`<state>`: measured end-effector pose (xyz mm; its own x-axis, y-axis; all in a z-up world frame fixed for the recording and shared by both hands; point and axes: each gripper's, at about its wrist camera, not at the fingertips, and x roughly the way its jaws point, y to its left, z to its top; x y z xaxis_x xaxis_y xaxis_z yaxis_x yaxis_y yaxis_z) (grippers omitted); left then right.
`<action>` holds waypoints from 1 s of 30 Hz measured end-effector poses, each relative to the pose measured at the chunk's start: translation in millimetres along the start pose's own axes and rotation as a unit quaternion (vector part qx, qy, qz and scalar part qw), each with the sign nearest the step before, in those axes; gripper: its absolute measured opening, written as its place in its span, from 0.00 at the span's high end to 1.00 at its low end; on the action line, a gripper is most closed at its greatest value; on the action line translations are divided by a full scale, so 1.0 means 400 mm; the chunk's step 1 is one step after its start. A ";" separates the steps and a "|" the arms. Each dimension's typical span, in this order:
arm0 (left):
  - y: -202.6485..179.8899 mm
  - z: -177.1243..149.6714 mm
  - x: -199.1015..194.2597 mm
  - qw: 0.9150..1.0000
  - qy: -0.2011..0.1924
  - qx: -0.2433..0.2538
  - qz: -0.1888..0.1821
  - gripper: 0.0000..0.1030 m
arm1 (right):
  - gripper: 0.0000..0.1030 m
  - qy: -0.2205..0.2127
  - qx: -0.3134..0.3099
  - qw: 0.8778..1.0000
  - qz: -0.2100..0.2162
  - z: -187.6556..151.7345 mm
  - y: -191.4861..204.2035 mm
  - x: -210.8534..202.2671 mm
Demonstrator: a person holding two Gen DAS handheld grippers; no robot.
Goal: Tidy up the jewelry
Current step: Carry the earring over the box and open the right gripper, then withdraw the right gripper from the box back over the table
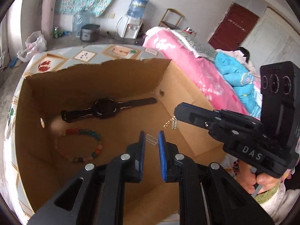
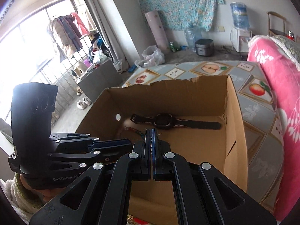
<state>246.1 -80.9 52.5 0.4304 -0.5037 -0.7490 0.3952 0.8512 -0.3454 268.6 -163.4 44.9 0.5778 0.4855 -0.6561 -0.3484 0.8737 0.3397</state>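
Note:
An open cardboard box (image 1: pixel 187 86) (image 2: pixel 232 123) stands on a table. On its floor lie a black wristwatch (image 1: pixel 106 108) (image 2: pixel 165 121) and a bracelet of coloured beads (image 1: pixel 84 148) (image 2: pixel 134 129). My left gripper (image 1: pixel 151 140) (image 2: pixel 129 142) hovers over the box with its jaws narrow, and a small clear gridded piece (image 1: pixel 151 140) sits between the tips. My right gripper (image 1: pixel 177 112) (image 2: pixel 152 131) is shut on a thin metal chain (image 1: pixel 171 124) (image 2: pixel 151 146), whose end dangles below the fingers inside the box, close to its right wall.
The table wears a fruit-print cloth (image 2: pixel 256 101). A bed with a pink blanket (image 1: pixel 187 60) (image 2: pixel 277 71) runs along the right. A hand (image 1: pixel 258 183) holds the right gripper. Something red and gold (image 2: pixel 135 221) lies near the box's front edge.

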 end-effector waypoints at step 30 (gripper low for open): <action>-0.012 -0.244 -0.328 0.991 -0.086 0.044 0.088 0.31 | 0.51 -0.087 -0.024 0.996 -0.015 -0.176 0.052 -0.343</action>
<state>108.6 -4.4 97.0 0.6283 -0.3735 -0.6825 0.3675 0.9157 -0.1628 130.0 -214.2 94.4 0.7069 0.4605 -0.5368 -0.3616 0.8876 0.2853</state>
